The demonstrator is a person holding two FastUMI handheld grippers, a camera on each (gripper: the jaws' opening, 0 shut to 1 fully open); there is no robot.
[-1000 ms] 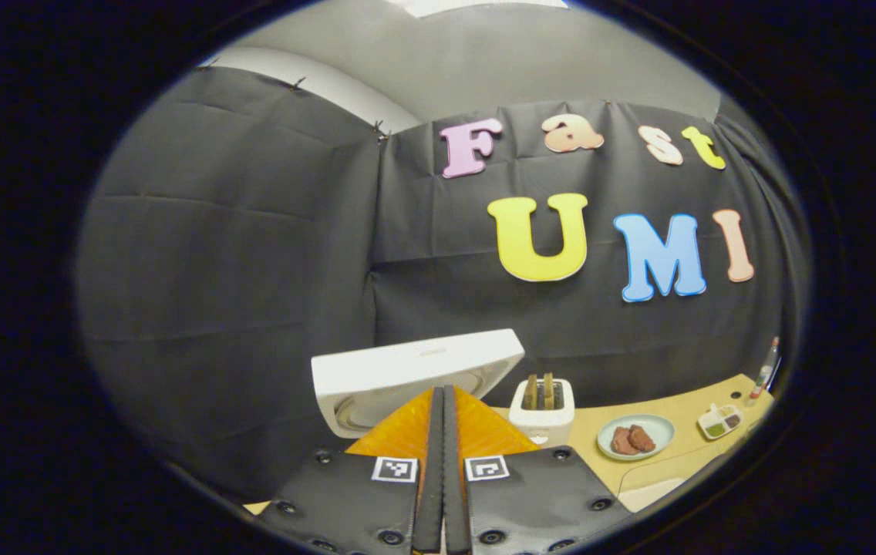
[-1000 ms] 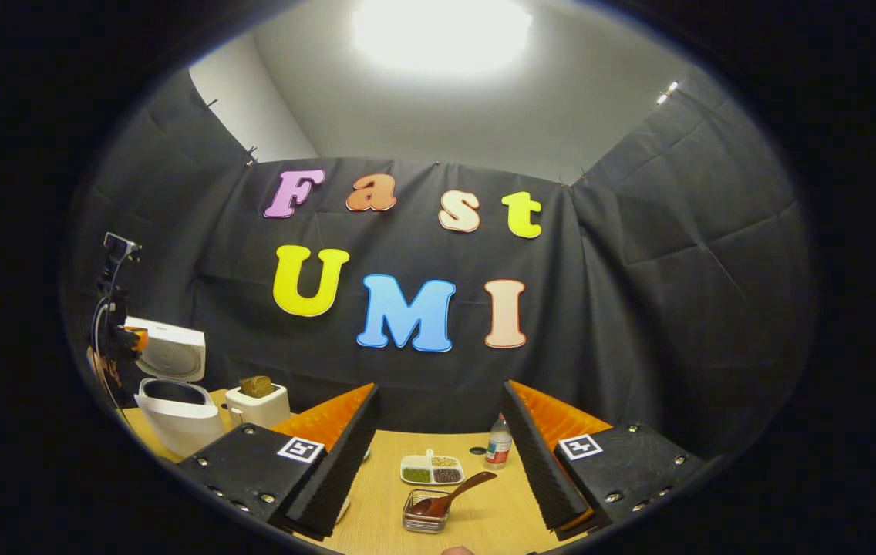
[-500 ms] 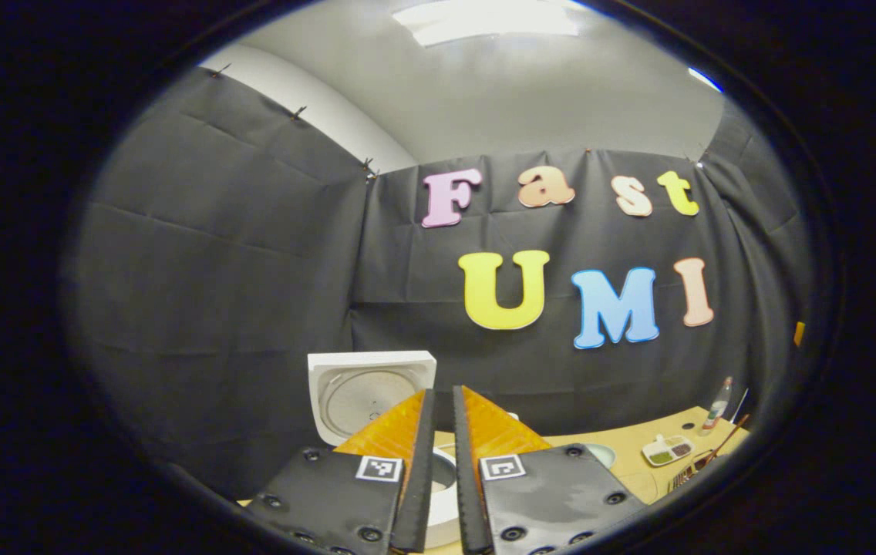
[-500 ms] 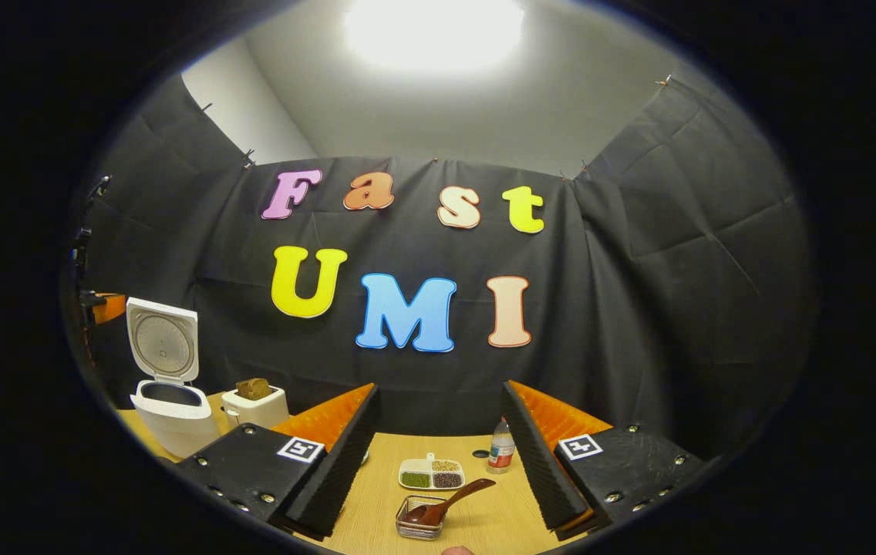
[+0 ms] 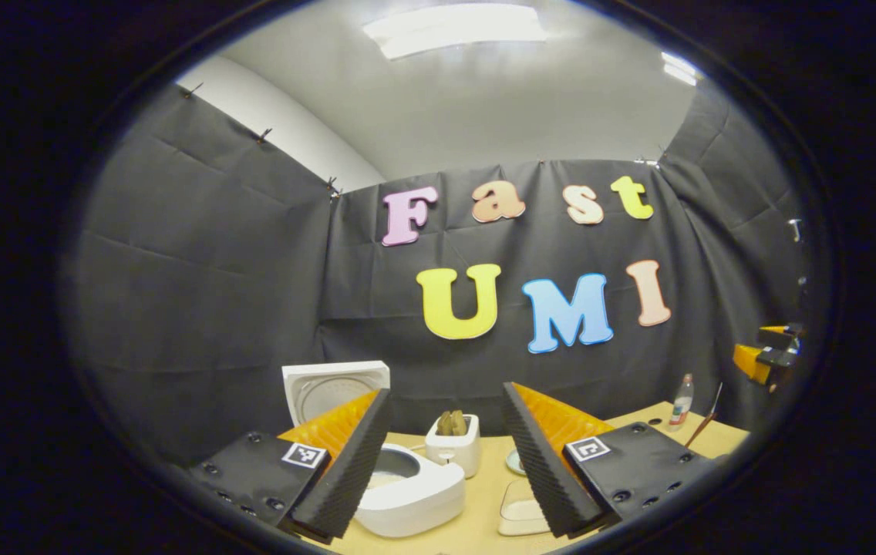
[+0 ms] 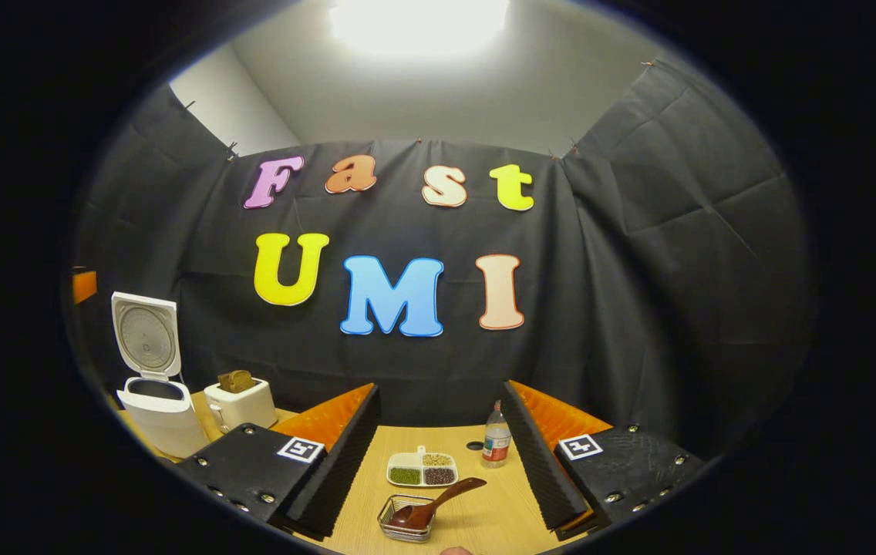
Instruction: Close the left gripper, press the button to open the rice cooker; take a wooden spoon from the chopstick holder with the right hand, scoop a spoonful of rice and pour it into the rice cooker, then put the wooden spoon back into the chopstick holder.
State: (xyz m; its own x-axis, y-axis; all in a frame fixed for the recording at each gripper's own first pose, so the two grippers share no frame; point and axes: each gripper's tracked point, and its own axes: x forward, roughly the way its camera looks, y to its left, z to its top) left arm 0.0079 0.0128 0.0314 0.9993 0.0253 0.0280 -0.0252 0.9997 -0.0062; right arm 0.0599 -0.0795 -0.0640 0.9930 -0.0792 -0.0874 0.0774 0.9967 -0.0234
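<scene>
Rice cooker [image 6: 154, 401] stands at the table's [image 6: 476, 524] far left end with its lid [image 6: 146, 336] tipped upright behind the pot, so the opening faces up, ready to take a spoonful; the button press looks done. In the left gripper view the cooker [image 5: 407, 489] sits just ahead of the left hand-held gripper [image 5: 446, 455], whose fingers are spread well apart and grip nothing. Right of the cooker is a toaster [image 6: 240, 402] with bread in its slots. Further right, the right hand-held gripper [image 6: 438, 455] is held low over the table, jaws wide and empty, framing the chopstick holder [image 6: 405, 529], probably lining up for the pick. A small wire basket, the holder carries the wooden spoon [image 6: 435, 503], bowl down, handle slanting up to the right. Behind it lie a divided dish of grains [image 6: 422, 470] and a bottle [image 6: 496, 445].
</scene>
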